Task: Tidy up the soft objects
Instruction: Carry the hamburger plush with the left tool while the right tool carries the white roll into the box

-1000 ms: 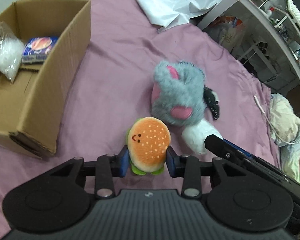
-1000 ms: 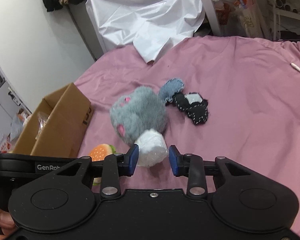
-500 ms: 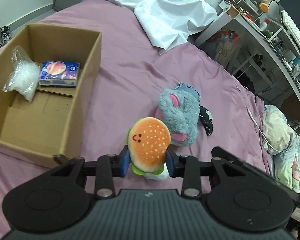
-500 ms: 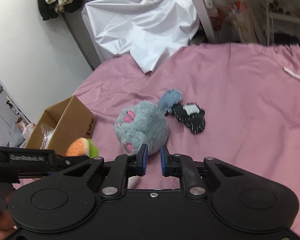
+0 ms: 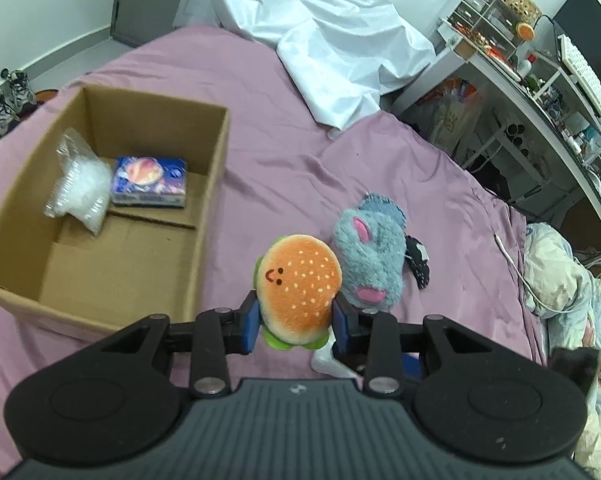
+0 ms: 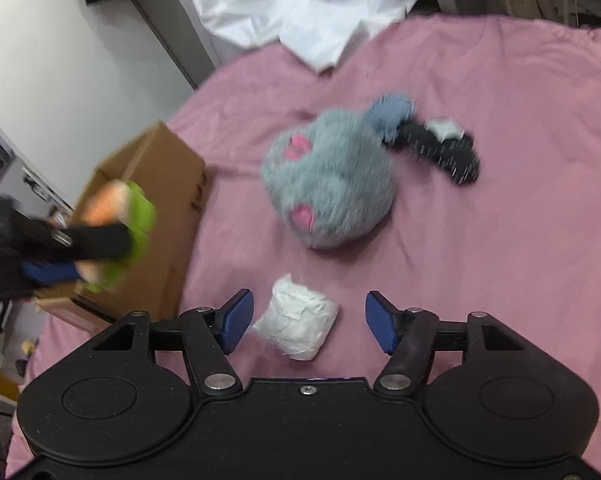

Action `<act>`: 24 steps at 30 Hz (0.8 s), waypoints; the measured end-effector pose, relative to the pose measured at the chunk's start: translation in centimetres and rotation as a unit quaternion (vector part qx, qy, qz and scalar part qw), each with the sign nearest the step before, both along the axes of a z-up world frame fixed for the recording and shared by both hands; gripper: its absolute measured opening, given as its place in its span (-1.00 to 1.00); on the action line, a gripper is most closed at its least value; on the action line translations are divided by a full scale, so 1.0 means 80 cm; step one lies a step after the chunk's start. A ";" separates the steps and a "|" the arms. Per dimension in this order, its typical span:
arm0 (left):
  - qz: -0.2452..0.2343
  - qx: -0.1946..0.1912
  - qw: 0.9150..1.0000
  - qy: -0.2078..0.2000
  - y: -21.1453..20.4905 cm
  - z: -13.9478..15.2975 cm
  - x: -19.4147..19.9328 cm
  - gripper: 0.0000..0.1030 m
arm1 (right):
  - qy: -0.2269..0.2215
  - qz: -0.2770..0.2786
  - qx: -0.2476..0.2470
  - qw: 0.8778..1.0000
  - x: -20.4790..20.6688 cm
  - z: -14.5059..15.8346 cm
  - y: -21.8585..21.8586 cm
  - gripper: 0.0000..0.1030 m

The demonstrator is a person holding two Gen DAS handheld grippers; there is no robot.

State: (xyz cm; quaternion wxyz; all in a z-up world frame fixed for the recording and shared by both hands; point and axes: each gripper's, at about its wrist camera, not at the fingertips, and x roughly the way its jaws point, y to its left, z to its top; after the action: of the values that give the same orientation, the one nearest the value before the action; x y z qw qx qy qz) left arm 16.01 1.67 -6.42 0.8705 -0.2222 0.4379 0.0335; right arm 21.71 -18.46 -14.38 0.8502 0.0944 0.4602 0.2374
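My left gripper (image 5: 294, 326) has a broad black body: a ribbed grey-black centre plate with a small pale logo, flanked by two round black discs. Black linkage arms with silver pivot screws carry flat blue pads (image 5: 249, 326). My right gripper (image 6: 308, 322) is the same build, smooth glossy black, one silver screw at the top centre, and blue pads (image 6: 236, 320) on angled black arms.

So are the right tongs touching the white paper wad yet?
Apart. The right wrist view shows the right tongs opening, with pink sheet visible between each pad and the white paper wad.
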 end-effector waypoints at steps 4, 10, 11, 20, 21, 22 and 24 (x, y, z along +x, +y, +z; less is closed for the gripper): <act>0.011 0.005 1.000 -0.001 0.014 0.006 -0.007 -0.31 | -0.002 0.000 -0.016 1.000 -0.002 -0.002 0.015 -0.20; 0.027 0.010 1.000 -0.001 0.037 0.013 -0.019 -0.31 | -0.019 -0.005 -0.014 1.000 -0.010 0.014 0.023 -0.24; 0.030 0.011 0.999 -0.002 0.041 0.016 -0.022 -0.31 | -0.022 -0.007 -0.012 1.000 -0.010 0.016 0.021 -0.24; 0.055 0.022 0.998 -0.010 0.080 0.031 -0.035 -0.31 | -0.066 -0.017 0.009 0.998 -0.014 0.060 0.029 -0.24; 0.059 0.024 0.998 -0.011 0.085 0.032 -0.036 -0.31 | -0.071 -0.016 0.012 0.997 -0.015 0.066 0.031 -0.24; 0.061 0.025 0.998 -0.012 0.089 0.033 -0.037 -0.31 | -0.075 -0.015 0.013 0.997 -0.015 0.070 0.034 -0.24; 0.066 0.029 0.997 -0.012 0.097 0.035 -0.038 -0.31 | -0.085 -0.013 0.016 0.996 -0.016 0.080 0.037 -0.24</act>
State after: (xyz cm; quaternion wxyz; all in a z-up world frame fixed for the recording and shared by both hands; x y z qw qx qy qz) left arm 12.97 9.46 -3.66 0.8777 -0.2259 0.4106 0.1005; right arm 20.40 -15.48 -8.00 0.8876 0.0931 0.3815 0.2408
